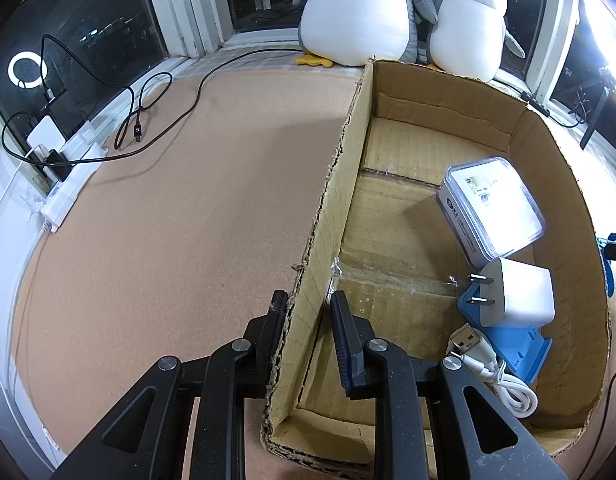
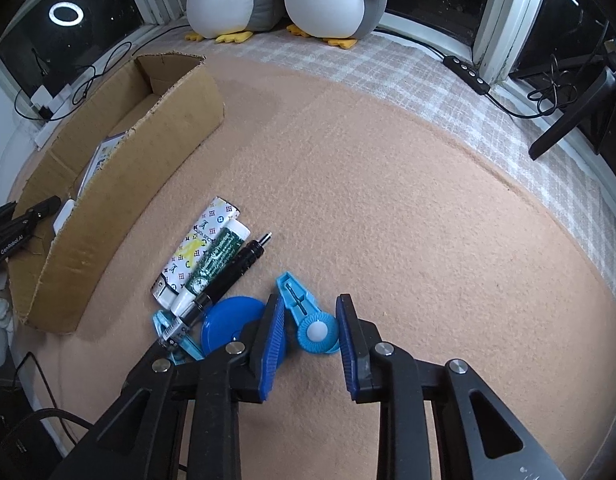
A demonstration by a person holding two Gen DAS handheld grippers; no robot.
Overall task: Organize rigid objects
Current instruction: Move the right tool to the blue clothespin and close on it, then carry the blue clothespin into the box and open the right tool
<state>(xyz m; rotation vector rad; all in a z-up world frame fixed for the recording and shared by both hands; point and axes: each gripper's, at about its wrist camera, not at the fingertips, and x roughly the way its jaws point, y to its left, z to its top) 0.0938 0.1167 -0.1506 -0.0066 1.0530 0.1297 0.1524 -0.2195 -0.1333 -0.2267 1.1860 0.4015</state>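
Left tool (image 1: 308,312) straddles cardboard box (image 1: 332,184) wall, jaws narrow, gripping it. Right tool (image 2: 311,320) wide around blue round gadget (image 2: 318,334); pen (image 2: 231,276) beside.

The cardboard box (image 2: 119,184) wall hides most of the clear case (image 2: 103,156).

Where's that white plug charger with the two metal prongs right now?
The white plug charger lies inside the cardboard box, at the right of the left wrist view, resting on a blue stand between the clear-lidded case and the coiled white USB cable.
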